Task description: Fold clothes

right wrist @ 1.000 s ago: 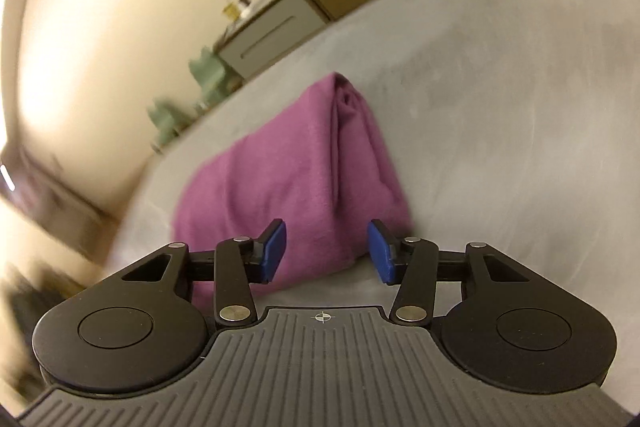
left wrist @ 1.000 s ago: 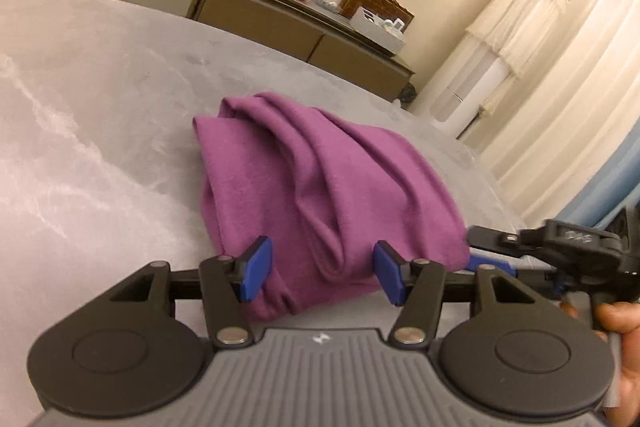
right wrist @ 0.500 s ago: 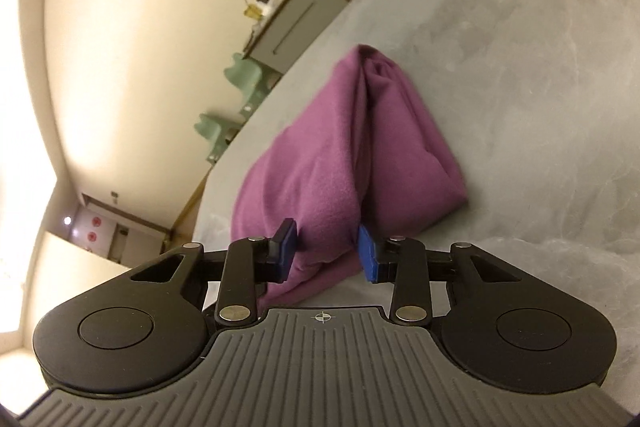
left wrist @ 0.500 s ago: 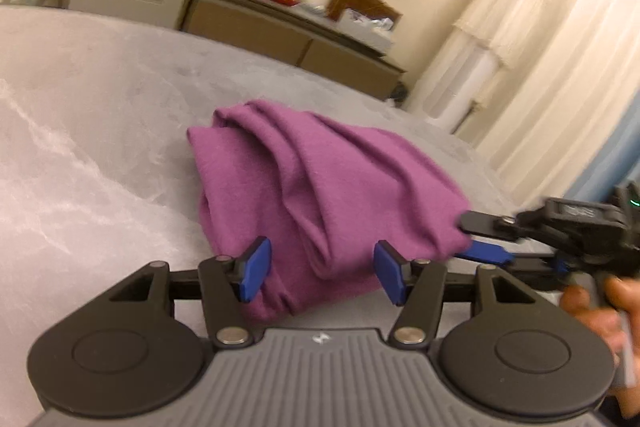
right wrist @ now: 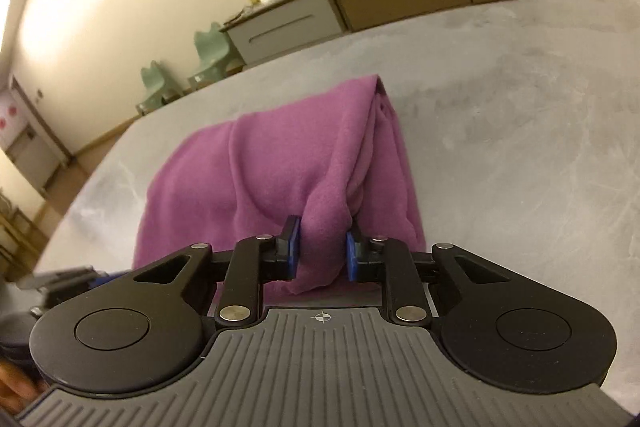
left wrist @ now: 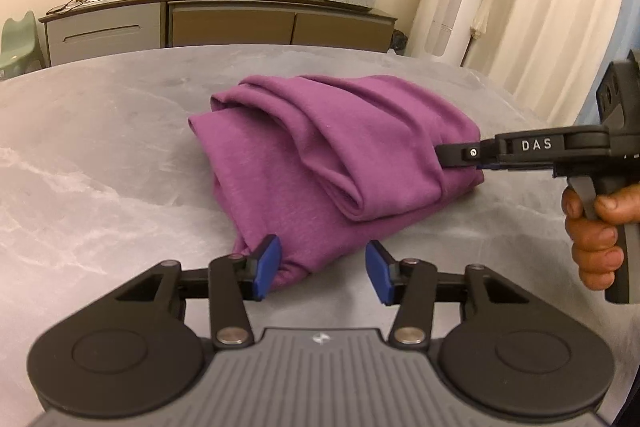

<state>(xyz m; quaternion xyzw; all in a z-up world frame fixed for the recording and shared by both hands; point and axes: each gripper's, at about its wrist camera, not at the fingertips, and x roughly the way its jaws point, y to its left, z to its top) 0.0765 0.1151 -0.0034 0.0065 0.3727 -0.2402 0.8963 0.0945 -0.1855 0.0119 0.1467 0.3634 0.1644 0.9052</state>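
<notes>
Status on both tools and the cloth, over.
Right tool closing on a cloth fold. Left tool closing, cloth corner between pads, not pinched. Nothing in the way.

Grey marbled table (left wrist: 100,155) w/ loosely folded purple garment (left wrist: 328,155) lying directly on top.

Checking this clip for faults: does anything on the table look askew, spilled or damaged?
Nothing spilled or damaged. The purple knit garment is only a loose, rumpled bundle on the grey marbled table, its folds uneven. The right gripper is closing on a bunched fold; the left gripper is closing around a near corner.
</notes>
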